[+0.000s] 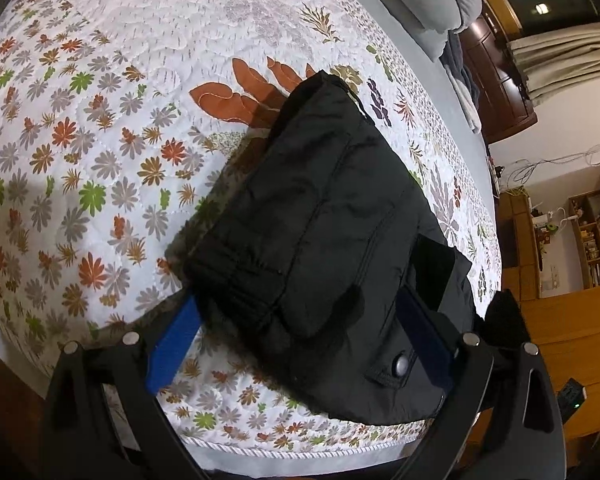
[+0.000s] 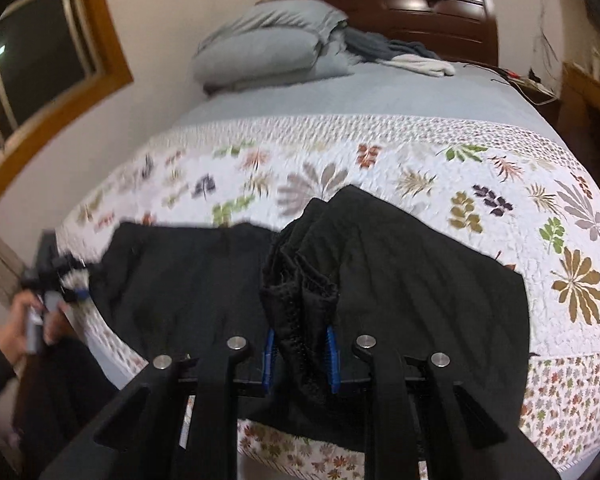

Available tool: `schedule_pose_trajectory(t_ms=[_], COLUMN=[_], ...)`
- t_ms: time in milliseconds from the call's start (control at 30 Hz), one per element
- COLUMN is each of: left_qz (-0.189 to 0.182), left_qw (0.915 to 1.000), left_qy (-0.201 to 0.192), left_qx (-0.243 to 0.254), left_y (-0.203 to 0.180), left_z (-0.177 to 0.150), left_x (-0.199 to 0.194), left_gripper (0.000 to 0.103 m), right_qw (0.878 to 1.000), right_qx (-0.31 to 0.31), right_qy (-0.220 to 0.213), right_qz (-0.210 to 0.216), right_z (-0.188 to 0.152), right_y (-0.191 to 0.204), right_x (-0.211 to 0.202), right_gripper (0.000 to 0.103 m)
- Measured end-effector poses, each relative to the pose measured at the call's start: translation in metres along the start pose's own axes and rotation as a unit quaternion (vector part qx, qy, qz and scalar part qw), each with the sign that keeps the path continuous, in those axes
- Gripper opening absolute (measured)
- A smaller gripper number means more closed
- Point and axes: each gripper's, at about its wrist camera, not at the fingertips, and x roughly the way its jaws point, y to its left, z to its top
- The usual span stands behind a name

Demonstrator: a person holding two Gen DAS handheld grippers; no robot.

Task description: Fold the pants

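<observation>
Black pants (image 1: 332, 232) lie folded on a floral quilt (image 1: 100, 140) near the bed's front edge. My left gripper (image 1: 300, 344) is open wide. One blue finger (image 1: 172, 352) sits beside the pants' cuffed end and the other rests over the fabric near a snap button (image 1: 401, 365). In the right wrist view the pants (image 2: 420, 280) spread across the quilt (image 2: 500, 200). My right gripper (image 2: 301, 360) is shut on a bunched fold of the fabric (image 2: 300, 280) that stands up between its blue pads. The left gripper (image 2: 66, 280), blurred, is at the pants' left end, held by a hand (image 2: 20, 324).
A folded grey duvet (image 2: 268, 44) and loose clothes (image 2: 412, 56) lie at the head of the bed, against a dark wooden headboard (image 2: 440, 16). Wooden shelves (image 1: 592, 236) and a cabinet stand beyond the bed's edge. A window (image 2: 40, 52) is on the left wall.
</observation>
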Motion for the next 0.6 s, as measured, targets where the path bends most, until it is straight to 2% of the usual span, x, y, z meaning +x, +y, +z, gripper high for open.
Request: schedule_pose_trajectory(t_ms=[233, 400, 533, 567, 600], left_qz=[0.001, 0.005, 0.011, 0.013, 0.015], left_qw=[1.0, 1.0, 0.9999, 0.9998, 0.9998], left_qy=[-0.001, -0.001, 0.0, 0.0, 0.001], left_qx=[0.002, 0.006, 0.011, 0.012, 0.013], left_y=[0.0, 0.0, -0.003, -0.004, -0.004], left_z=[-0.002, -0.005, -0.005, -0.005, -0.005], left_x=[0.0, 0.001, 0.003, 0.004, 0.005], left_gripper=[0.095, 0.095, 0.095, 0.095, 0.095], right_qw=[0.995, 0.982, 0.975, 0.974, 0.974], right_qx=[-0.074, -0.144, -0.175, -0.18, -0.183], right_qy=[0.029, 0.046, 0.053, 0.06, 0.065], right_qz=[-0.063, -0.113, -0.128, -0.124, -0.119], right_z=[-0.029, -0.057, -0.074, -0.077, -0.079], right_y=[0.036, 0.062, 0.071, 0.072, 0.073], right_x=[0.037, 0.062, 0.073, 0.076, 0.077], right_gripper=[0.02, 0.02, 0.021, 0.025, 0.038])
